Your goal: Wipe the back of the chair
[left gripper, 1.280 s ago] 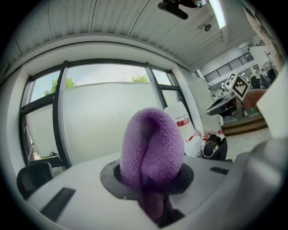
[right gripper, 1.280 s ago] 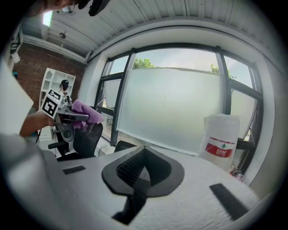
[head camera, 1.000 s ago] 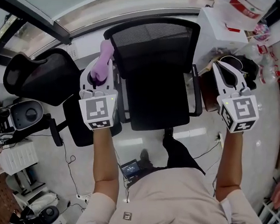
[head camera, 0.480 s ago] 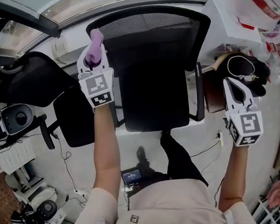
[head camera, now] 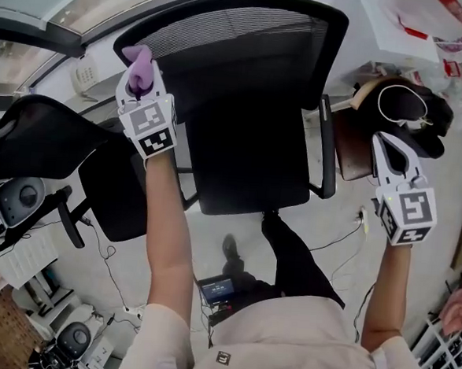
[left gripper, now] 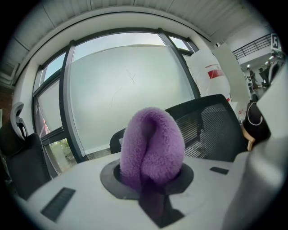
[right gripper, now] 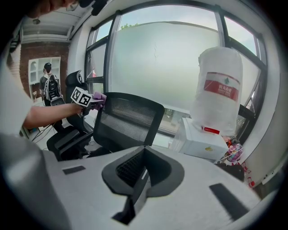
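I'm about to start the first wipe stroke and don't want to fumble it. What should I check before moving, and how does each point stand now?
1. Purple cloth held in the left gripper: ok, jaws shut on it, a folded wad sticks out.
2. Cloth at the chair back: ok, beside its upper left edge.
3. Cloth in contact with the frame: cannot tell.
4. Right gripper out of the way: ok, shut on nothing, off to the chair's right.
5. Mesh free of hanging things: ok.
6. Second chair clear of the left arm: ok, apart though close.
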